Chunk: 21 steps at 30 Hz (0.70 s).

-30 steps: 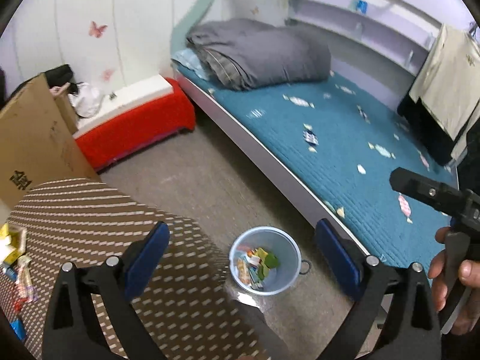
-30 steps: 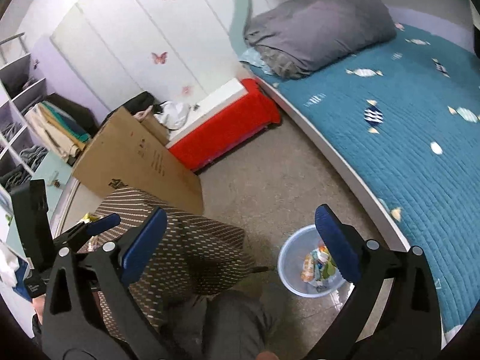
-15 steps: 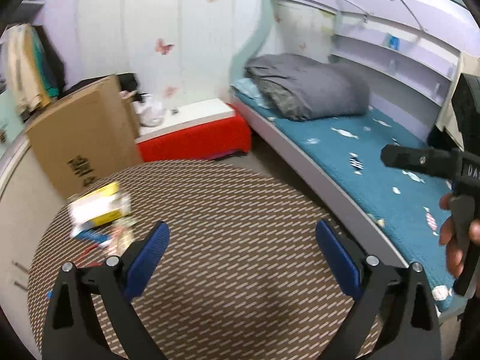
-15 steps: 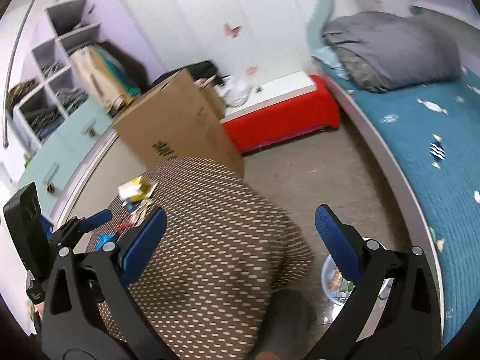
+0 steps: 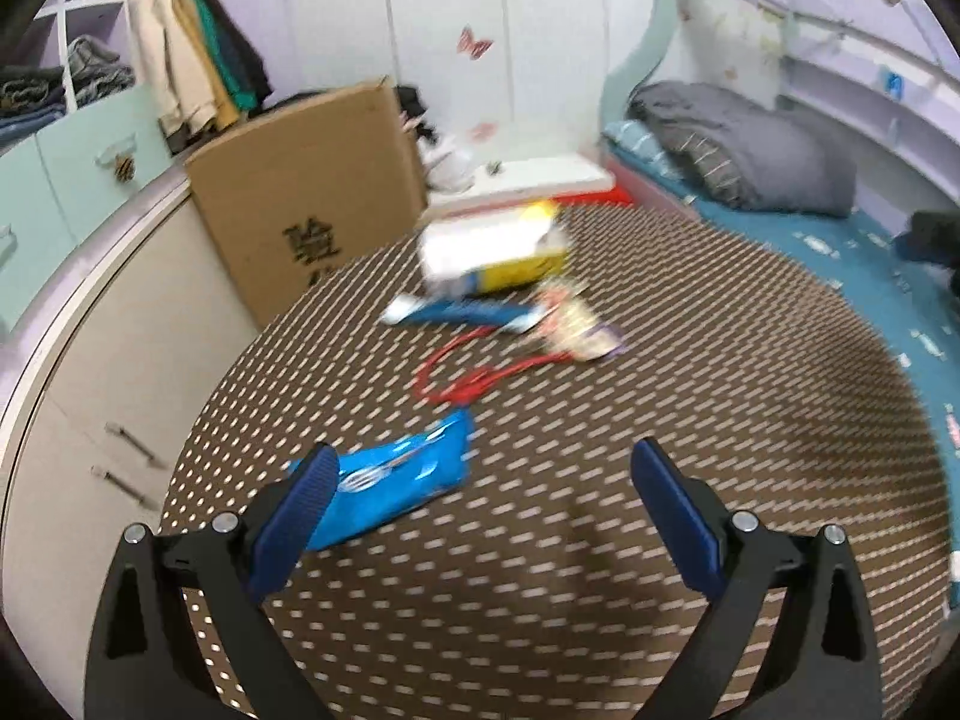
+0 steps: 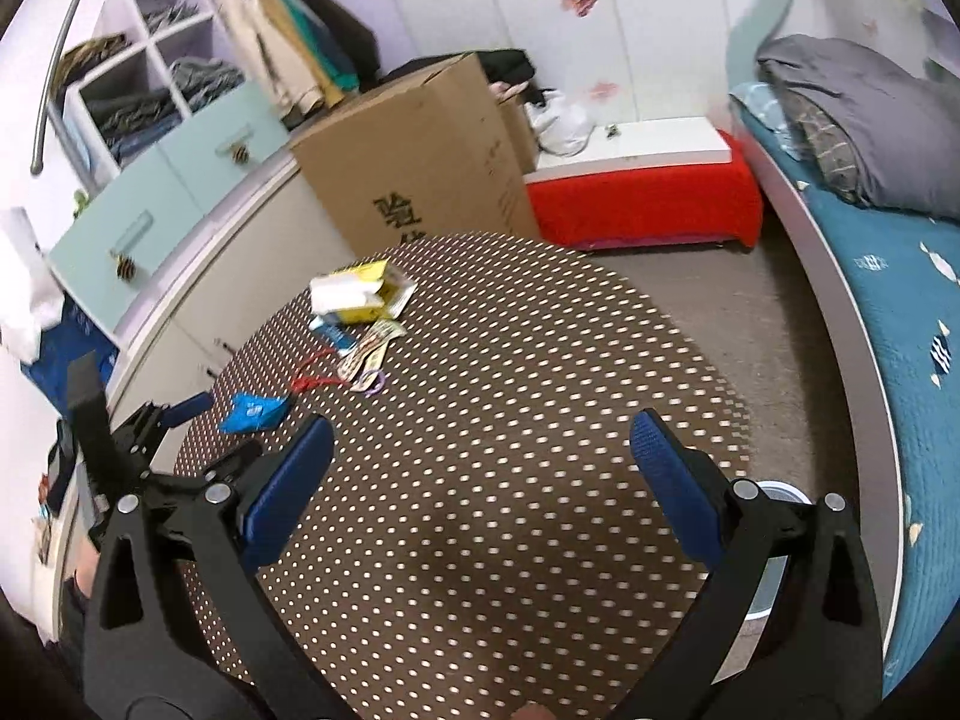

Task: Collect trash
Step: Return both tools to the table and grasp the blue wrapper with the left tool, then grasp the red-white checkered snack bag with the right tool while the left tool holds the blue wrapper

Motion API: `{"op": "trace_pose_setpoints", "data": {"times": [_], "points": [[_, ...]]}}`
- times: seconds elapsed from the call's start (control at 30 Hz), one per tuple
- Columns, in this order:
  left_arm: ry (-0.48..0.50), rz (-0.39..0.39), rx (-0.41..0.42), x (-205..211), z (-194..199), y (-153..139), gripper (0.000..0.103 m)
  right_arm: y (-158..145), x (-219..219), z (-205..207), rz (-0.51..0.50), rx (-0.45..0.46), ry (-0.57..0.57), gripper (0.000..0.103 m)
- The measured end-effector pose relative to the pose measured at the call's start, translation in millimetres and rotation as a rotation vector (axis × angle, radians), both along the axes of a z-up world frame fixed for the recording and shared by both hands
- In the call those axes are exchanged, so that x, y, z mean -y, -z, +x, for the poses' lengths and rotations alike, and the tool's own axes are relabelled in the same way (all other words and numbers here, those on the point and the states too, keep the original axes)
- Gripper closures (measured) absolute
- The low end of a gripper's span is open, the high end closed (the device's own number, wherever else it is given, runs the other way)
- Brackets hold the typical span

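Trash lies on the round brown dotted table [image 5: 600,570] [image 6: 510,510]: a blue wrapper [image 5: 396,483] [image 6: 252,411], a red looped string [image 5: 465,375] [image 6: 309,375], a white-and-yellow box [image 5: 492,249] [image 6: 357,291], a blue tube [image 5: 462,315] and a pale crinkled wrapper [image 5: 570,324] [image 6: 369,351]. My left gripper [image 5: 480,492] is open, its left pad just in front of the blue wrapper. My right gripper [image 6: 480,468] is open above the table's middle, holding nothing. In the right wrist view the left gripper [image 6: 180,420] hovers beside the blue wrapper. The bin's rim [image 6: 777,489] peeks past the table's right edge.
A large cardboard box [image 6: 420,168] stands behind the table. A red-sided bench [image 6: 642,198] sits by the wall. The bed with a teal cover [image 6: 900,312] and grey duvet [image 5: 750,150] runs along the right. Cabinets with drawers [image 6: 150,222] line the left.
Both grippers swung from the floor bin up and left over the table. The left one has dropped close to the trash, the blue wrapper now at its left pad. Both stayed open.
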<state>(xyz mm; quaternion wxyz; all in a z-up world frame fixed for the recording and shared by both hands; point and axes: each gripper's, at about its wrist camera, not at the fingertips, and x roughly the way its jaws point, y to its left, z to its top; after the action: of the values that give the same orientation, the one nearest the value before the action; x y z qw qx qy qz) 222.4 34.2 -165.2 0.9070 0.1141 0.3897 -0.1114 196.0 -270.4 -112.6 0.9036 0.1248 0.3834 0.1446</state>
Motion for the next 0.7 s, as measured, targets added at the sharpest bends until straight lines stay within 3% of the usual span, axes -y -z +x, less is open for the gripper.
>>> {"op": "trace_pose_setpoints", "data": {"times": [0.1,0.13,0.17,0.23,0.27,0.37,0.63,0.7], "points": [[-0.005,0.029,-0.037,-8.2,11.4,17.3,0.009,2.4,-17.5,4.8,-0.017,-0.012,-0.023,0.006],[-0.002,0.032,-0.042,-11.1,12.8,21.4,0.014,3.0,-22.5,6.4,-0.024,-0.015,-0.027,0.006],[0.007,0.029,-0.065,-12.2,16.6,25.8,0.034,3.9,-25.8,7.3,-0.032,-0.018,-0.032,0.006],[0.012,-0.014,-0.083,-16.5,21.6,27.8,0.049,6.9,-35.5,12.0,-0.037,-0.028,-0.048,0.006],[0.007,-0.022,-0.091,-18.9,23.1,27.4,0.064,8.2,-39.3,14.1,-0.038,-0.033,-0.056,0.006],[-0.004,-0.080,-0.082,-27.6,22.5,21.8,0.077,13.7,-57.1,22.2,-0.041,-0.049,-0.092,0.006],[-0.086,-0.194,-0.042,-53.4,6.3,6.7,0.084,30.9,-108.7,50.4,-0.070,-0.058,-0.160,0.007],[-0.108,-0.227,-0.036,-58.6,0.3,5.2,0.084,37.5,-122.6,63.5,-0.078,-0.058,-0.162,0.015]]}}
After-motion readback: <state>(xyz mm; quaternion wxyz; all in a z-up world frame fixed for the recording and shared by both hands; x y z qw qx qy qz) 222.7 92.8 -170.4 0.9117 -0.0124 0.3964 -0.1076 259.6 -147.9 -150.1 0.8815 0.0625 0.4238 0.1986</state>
